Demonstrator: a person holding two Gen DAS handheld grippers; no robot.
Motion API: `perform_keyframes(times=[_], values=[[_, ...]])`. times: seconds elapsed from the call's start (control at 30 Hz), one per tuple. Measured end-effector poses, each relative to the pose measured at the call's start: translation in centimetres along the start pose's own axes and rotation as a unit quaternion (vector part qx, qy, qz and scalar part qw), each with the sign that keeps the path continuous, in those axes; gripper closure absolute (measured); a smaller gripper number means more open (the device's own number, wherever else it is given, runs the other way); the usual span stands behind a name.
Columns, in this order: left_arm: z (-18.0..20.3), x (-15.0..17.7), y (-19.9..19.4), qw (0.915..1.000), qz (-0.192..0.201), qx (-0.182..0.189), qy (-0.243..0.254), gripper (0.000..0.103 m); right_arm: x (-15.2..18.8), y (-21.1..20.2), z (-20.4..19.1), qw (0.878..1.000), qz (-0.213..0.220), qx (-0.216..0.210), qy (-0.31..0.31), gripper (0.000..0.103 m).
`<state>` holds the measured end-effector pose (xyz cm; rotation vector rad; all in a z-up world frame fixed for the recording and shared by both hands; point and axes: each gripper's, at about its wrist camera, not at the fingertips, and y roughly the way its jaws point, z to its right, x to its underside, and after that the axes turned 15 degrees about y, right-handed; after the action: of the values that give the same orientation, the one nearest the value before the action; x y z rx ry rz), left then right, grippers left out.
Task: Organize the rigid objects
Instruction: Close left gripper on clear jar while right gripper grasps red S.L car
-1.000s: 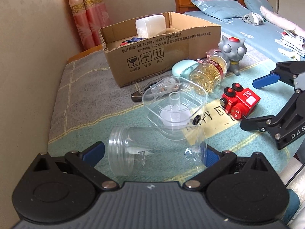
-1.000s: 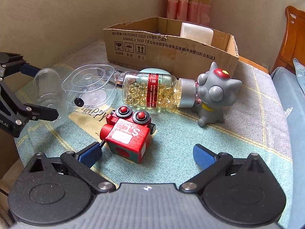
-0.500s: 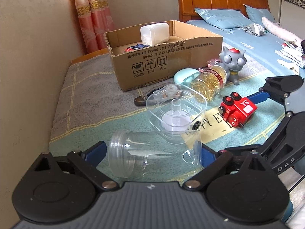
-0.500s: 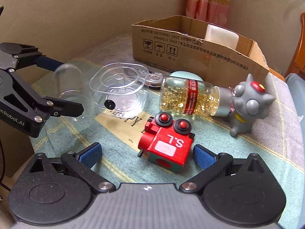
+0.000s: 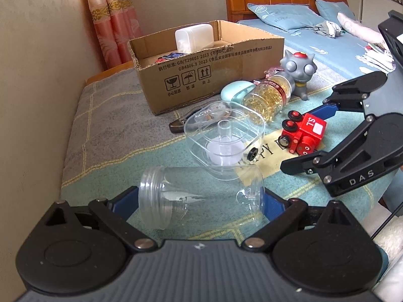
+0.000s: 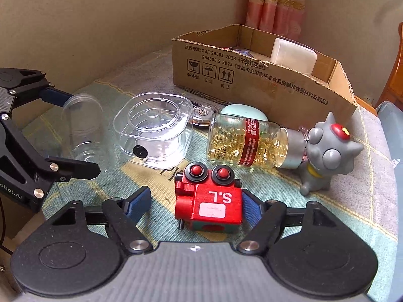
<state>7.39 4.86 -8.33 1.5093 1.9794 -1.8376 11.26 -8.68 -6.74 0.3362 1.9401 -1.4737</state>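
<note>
**Jar and toy train between the pads**

The left gripper [image 5: 201, 201] brackets a clear plastic jar [image 5: 199, 198] lying sideways, jaws apart. The right gripper [image 6: 196, 205] straddles a red toy train [image 6: 209, 201] marked "S.L", jaws apart, right pad touching. Both lie on the teal blanket [image 6: 340, 214].

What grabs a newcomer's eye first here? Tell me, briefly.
The red toy train stands out, sitting between the open fingers of the right gripper. Next comes the clear jar, lying on its side between the left gripper fingers. Behind them, a capsule bottle lies before the cardboard box.
</note>
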Motion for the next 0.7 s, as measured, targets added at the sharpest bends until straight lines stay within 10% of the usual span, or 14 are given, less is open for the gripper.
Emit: perform_keyframes(times=[0.2,0.7], values=[[-0.3,-0.2,0.1,0.9999,0.001,0.007,-0.011,0.013,-0.4,0.0,0.0,1.0,0.0,0.011,0.005,0.041],[-0.4,-1.6,-1.3,0.9998,-0.005,0.002,-0.017,0.013,-0.6,-1.3,0.8,1.0,-0.015,0.011,0.004,0.042]])
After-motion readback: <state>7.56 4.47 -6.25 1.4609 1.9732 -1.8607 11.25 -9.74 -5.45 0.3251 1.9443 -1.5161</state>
